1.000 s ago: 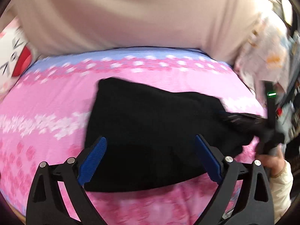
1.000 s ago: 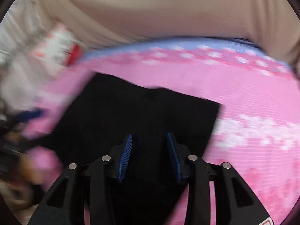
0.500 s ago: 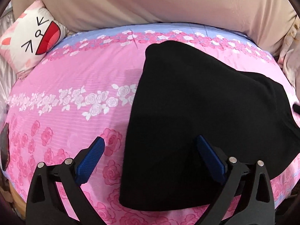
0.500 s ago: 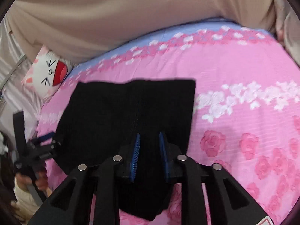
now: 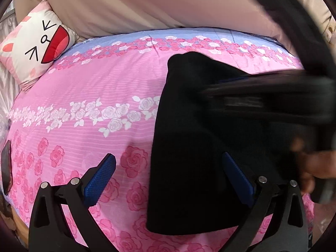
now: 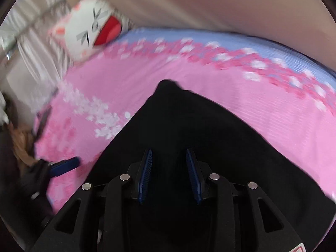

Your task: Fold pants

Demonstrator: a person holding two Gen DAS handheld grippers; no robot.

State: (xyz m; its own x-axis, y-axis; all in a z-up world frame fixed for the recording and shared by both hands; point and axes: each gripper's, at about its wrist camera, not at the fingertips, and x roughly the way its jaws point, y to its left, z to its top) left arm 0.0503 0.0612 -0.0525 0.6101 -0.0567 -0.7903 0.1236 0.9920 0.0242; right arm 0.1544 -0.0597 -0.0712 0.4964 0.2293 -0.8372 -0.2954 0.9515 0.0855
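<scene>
Right claw [image 6: 169,175] swung over pants [image 5: 189,147], blurred, opening.

Black pants [image 6: 189,130] lie folded on a bed's pink rose-print sheet [image 6: 262,109]. The right claw [image 6: 169,175], its blue-padded jaws just opened and parted, hangs above the dark cloth. A cartoon-cat pillow [image 6: 92,29] sits at the far edge; the left claw's blue pad [image 6: 65,166] shows blurred at left.
</scene>
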